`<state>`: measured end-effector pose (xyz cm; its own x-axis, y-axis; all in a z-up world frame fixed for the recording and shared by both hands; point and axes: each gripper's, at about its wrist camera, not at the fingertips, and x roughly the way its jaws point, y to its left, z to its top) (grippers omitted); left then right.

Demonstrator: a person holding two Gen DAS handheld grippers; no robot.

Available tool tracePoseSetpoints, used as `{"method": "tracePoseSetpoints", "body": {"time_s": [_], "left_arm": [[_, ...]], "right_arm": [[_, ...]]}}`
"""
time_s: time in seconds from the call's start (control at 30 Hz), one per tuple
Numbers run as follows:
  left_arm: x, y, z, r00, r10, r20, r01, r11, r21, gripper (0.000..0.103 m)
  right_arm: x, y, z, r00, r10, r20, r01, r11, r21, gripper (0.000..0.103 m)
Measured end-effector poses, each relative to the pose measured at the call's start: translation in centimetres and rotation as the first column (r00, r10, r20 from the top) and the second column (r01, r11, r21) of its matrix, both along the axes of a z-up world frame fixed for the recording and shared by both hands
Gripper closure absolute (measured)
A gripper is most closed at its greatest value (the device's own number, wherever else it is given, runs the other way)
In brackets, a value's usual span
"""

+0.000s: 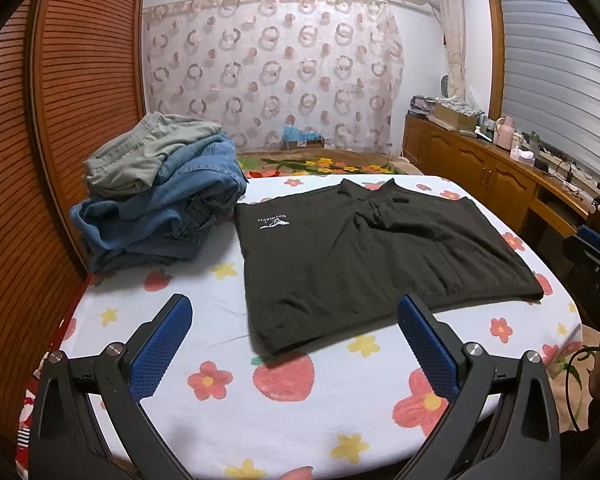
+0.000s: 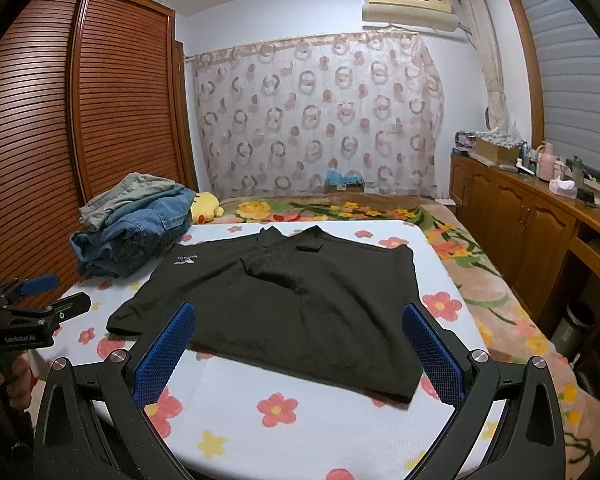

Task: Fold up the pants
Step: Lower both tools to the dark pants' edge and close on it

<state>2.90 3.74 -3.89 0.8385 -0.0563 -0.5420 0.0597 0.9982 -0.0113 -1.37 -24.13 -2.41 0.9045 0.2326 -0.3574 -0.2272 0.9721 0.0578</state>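
A pair of black pants (image 1: pixel 364 256) with a small white logo lies folded flat on the flowered white sheet (image 1: pixel 292 420); it also shows in the right wrist view (image 2: pixel 284 300). My left gripper (image 1: pixel 294 312) is open and empty, hovering just short of the pants' near edge. My right gripper (image 2: pixel 299 316) is open and empty over the pants' near edge. The left gripper also shows at the left edge of the right wrist view (image 2: pixel 56 292).
A pile of folded clothes, blue jeans under a grey-green garment (image 1: pixel 160 192), sits at the back left of the sheet. A slatted wooden wardrobe (image 1: pixel 60 140) stands on the left. A wooden cabinet (image 2: pixel 532 220) with clutter runs along the right.
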Motion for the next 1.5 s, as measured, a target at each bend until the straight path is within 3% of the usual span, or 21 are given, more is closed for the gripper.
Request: {"method": "tracePoseSetpoints", "body": {"time_s": [0.77,0.97,1.37,1.5], "left_arm": [[2.9,3.2,-5.2,0.990,-0.019,-0.143,0.023,0.999,0.025,0.001],[3.6,4.0,-6.1,0.983,-0.035,-0.181,0.040,0.999,0.024,0.009],[4.7,4.2,-7.1,0.974,-0.062,-0.219,0.067,0.998,0.017,0.029],[5.0,4.0,-7.0,0.974,-0.067,-0.219,0.073,0.997,0.019,0.032]], "right_arm": [[2.3,-1.9,-0.6,0.987,-0.025,-0.156,0.015,0.998,-0.065,0.003],[3.0,-1.6,-0.2,0.976,-0.025,-0.218,0.007,0.996,-0.085,0.006],[2.7,-2.1,1.0,0.964,-0.049,-0.262,0.021,0.994,-0.111,0.025],[2.9,-1.5,0.9,0.962,-0.059,-0.266,0.026,0.992,-0.125,0.043]]}}
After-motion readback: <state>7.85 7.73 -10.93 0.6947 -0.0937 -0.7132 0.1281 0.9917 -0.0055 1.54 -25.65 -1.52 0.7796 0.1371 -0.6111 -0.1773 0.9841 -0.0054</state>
